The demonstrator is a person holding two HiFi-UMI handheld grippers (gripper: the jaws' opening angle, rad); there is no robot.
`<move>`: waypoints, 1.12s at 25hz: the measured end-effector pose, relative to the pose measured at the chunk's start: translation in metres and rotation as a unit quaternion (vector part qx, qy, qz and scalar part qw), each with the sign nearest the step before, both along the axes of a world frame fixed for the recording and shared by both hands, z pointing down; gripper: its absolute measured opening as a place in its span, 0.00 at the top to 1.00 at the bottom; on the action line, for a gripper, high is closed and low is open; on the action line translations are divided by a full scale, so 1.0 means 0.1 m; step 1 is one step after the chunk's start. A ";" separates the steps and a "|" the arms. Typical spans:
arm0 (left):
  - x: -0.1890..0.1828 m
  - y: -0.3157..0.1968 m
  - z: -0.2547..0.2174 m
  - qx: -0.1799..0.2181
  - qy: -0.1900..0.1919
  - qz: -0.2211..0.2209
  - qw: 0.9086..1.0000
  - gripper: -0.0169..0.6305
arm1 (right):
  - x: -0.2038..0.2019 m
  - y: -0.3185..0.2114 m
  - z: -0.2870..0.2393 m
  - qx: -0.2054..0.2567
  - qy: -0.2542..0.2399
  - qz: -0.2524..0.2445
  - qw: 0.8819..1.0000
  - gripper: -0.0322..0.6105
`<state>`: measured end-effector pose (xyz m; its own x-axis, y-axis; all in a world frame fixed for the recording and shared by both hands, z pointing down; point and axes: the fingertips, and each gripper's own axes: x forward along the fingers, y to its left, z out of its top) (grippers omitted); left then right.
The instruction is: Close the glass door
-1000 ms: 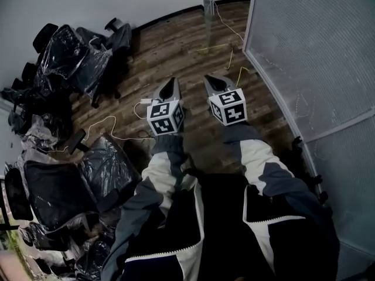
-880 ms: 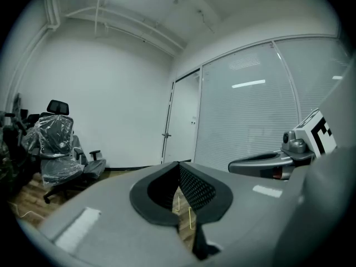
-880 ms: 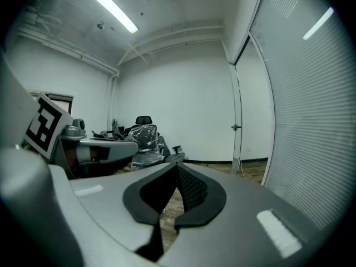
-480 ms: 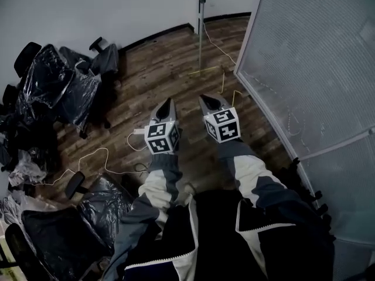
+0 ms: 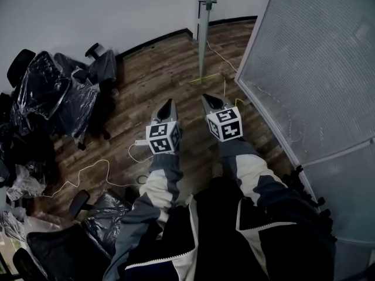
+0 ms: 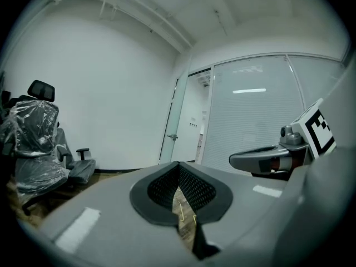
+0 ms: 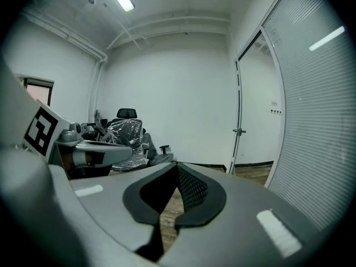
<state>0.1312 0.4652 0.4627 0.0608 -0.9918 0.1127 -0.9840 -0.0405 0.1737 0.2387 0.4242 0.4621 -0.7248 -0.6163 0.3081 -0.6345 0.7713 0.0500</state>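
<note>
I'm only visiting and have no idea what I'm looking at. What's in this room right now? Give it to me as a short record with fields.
Who: a person with a gripper in each hand
Left gripper: jaws together, empty
Right gripper: jaws together, empty
Glass door: ahead, standing open, touched by neither gripper
Frosted partition: at the right
Office chairs: wrapped in plastic, at the left
Floor: dark wood planks
</note>
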 end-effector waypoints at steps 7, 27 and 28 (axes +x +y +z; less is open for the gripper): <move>-0.14 -0.54 0.06 -0.015 -0.025 -0.006 1.000 0.98 | -0.45 -0.57 0.12 -0.019 -0.020 -0.046 0.999 0.94; -1.10 -2.93 0.03 -0.056 -0.039 -0.094 0.993 0.98 | -1.31 -3.20 0.10 -0.025 -0.030 -0.114 0.993 0.94; -1.14 -3.02 0.04 -0.055 -0.036 -0.094 0.993 0.98 | -1.34 -3.29 0.11 -0.024 -0.028 -0.113 0.993 0.94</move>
<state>0.0171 0.1629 0.4666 -0.1374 -0.9660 0.2189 -0.9823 0.1612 0.0950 0.1045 0.0956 0.4732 -0.8601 -0.4205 0.2889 -0.4449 0.8954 -0.0210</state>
